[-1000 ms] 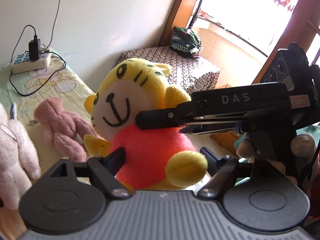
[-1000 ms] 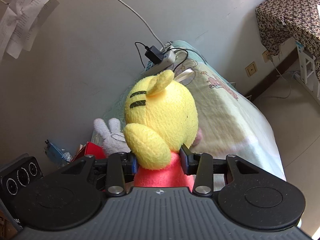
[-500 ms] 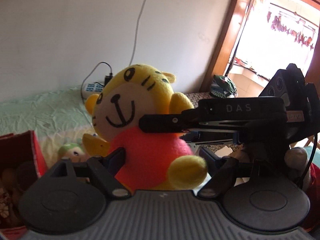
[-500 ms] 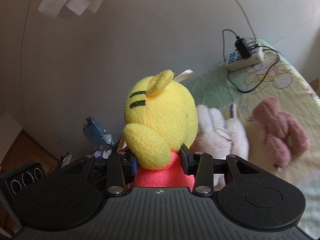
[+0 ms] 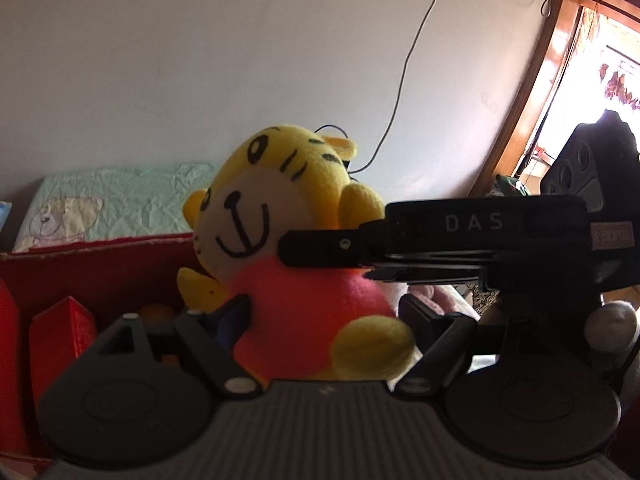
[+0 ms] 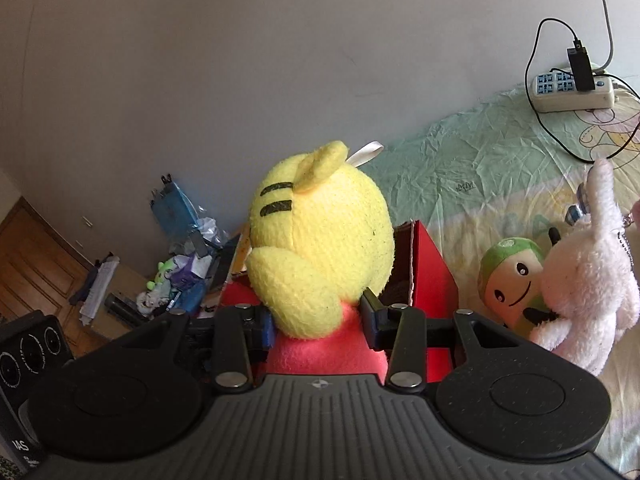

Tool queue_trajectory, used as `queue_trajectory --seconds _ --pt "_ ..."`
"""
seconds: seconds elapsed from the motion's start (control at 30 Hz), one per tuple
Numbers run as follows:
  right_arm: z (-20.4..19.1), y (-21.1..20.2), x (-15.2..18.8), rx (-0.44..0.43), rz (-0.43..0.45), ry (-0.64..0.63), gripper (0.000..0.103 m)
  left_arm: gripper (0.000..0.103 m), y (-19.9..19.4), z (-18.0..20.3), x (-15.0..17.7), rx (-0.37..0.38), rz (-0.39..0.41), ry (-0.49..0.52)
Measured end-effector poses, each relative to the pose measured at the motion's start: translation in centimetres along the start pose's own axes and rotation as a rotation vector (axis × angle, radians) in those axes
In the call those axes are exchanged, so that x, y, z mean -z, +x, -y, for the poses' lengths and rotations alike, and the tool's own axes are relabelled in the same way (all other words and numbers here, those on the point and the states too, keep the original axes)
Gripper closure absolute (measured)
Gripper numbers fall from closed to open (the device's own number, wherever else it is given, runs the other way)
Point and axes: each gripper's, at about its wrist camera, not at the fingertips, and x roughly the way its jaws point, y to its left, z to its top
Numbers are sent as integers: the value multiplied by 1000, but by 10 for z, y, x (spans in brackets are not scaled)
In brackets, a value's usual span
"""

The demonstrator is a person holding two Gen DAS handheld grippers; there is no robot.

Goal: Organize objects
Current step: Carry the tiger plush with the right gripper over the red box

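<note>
A yellow tiger plush with a red body hangs between both grippers. In the left wrist view it faces me, and my left gripper is shut on its red belly. The right gripper's black finger comes in from the right and presses at the toy's neck. From the right wrist I look at the back of the tiger's head, with my right gripper shut on the red body. An open red box lies just under and behind the toy; its wall fills the left.
On the green bed sheet to the right lie a green-capped doll and a white plush rabbit. A power strip with cables sits at the far end. Clutter is piled by the wall at left. A bright doorway is at right.
Both grippers have carried the tiger plush sideways along the bed, away from the pink plush and the power strip, to the red box. The grip on the toy looks the same.
</note>
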Motion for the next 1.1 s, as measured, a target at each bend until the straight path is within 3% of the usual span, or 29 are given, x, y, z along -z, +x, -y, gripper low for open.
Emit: queue_trajectory --seconds 0.27,0.5,0.8,1.1 --pt "-11 38 11 159 -105 -21 60 22 22 -36 6 31 -88 -19" --pt "-6 68 17 246 -153 -15 59 22 41 -61 12 59 -139 -38" --pt "-14 70 20 275 -117 -107 51 17 50 -71 28 73 -180 -39" --pt "-12 51 20 256 -26 -88 56 16 63 -70 27 70 -213 -36"
